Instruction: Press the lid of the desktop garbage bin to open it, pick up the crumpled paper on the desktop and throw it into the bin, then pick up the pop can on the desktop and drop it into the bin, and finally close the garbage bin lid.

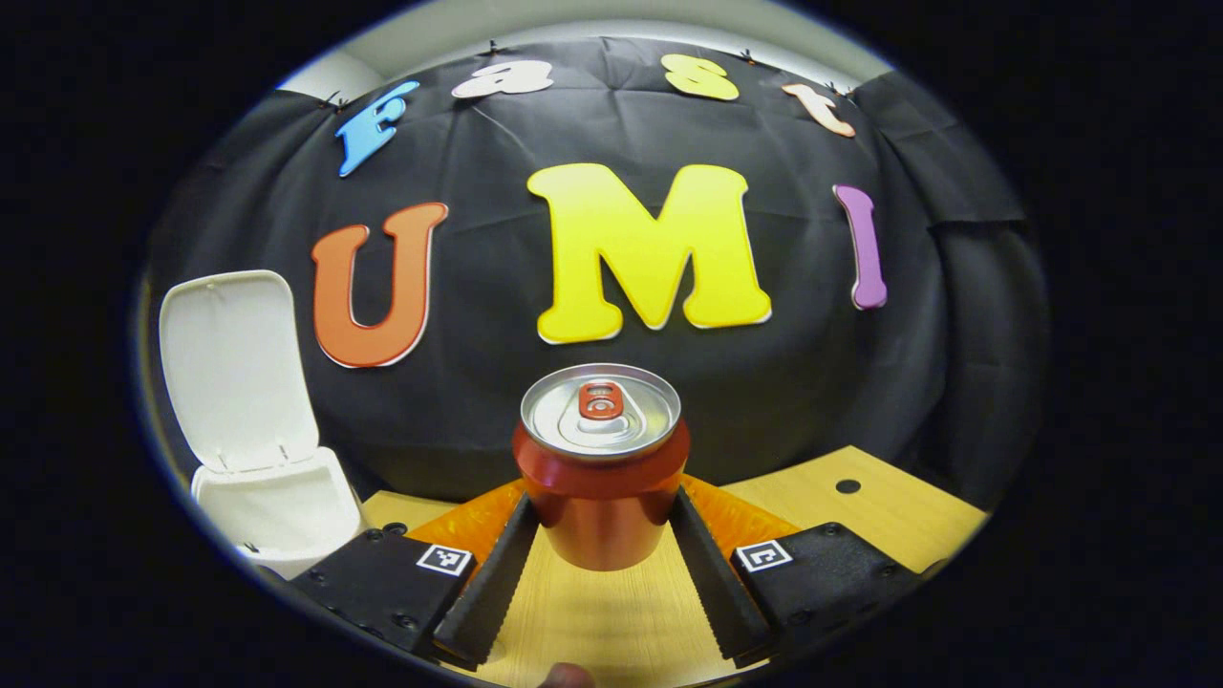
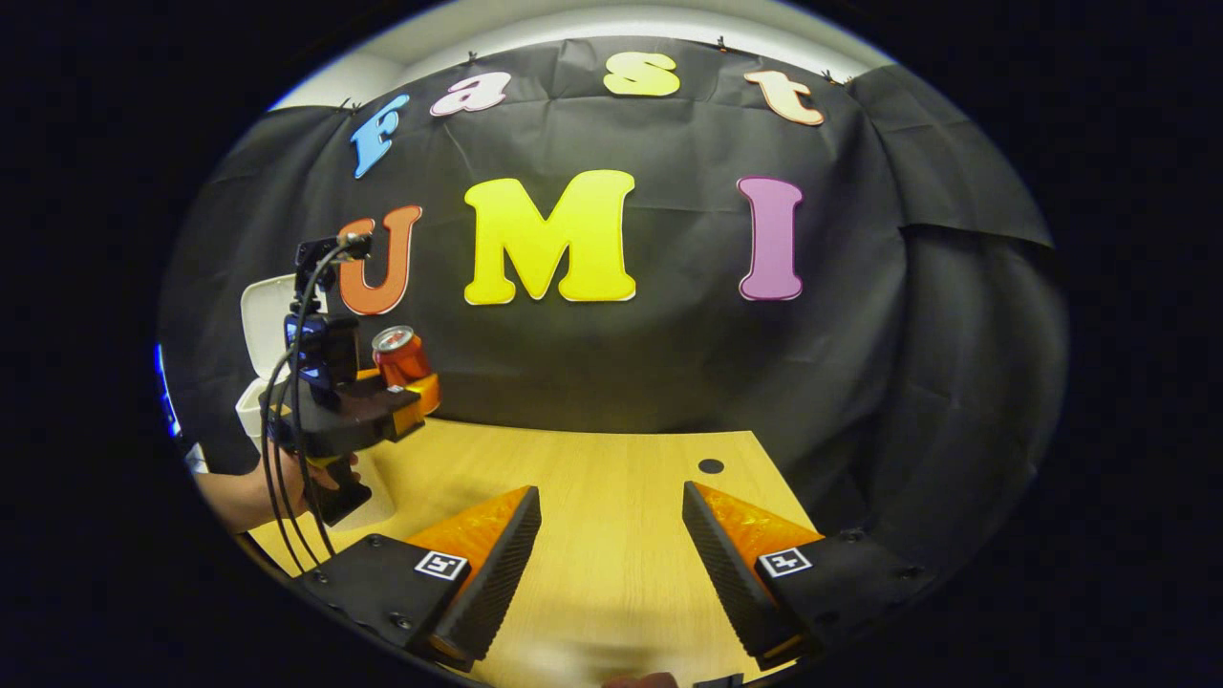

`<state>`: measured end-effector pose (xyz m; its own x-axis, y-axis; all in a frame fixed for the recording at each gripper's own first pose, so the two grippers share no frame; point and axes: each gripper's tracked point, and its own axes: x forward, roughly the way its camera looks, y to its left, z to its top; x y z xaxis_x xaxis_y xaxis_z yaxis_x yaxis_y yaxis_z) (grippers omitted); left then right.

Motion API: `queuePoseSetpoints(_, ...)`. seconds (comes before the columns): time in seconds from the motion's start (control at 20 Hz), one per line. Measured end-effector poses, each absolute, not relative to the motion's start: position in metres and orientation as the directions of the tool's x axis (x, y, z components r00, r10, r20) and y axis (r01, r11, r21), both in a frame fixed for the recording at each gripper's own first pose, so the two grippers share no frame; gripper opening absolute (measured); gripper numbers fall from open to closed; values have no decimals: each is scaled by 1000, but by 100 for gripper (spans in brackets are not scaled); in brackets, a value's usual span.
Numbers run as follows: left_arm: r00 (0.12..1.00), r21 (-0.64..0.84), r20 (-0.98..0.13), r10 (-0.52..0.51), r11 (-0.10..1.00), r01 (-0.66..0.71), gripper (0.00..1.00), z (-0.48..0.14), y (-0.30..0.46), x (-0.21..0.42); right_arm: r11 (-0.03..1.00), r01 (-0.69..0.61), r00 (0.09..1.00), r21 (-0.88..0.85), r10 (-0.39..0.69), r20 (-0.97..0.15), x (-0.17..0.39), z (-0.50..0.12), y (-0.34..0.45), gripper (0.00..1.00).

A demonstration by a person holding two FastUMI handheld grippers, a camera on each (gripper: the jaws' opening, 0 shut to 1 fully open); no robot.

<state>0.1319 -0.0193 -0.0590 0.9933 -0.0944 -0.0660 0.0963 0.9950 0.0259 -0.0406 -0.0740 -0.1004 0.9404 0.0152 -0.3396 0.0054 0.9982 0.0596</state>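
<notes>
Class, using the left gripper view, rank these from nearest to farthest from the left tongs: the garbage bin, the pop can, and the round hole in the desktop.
1. Pop can: upright, clamped between the left tongs.
2. Round hole: in the desktop, to the right.
3. Garbage bin: to the left, lid raised.
The hole and the bin are close to call.
</notes>
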Motion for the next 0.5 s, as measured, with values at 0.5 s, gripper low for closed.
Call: queuePoseSetpoints(0.5, 983, 47, -15, 183, 982, -182, 84, -5, 106, 121, 991, -60, 946, 116, 94, -312, -32, -91, -53, 94)
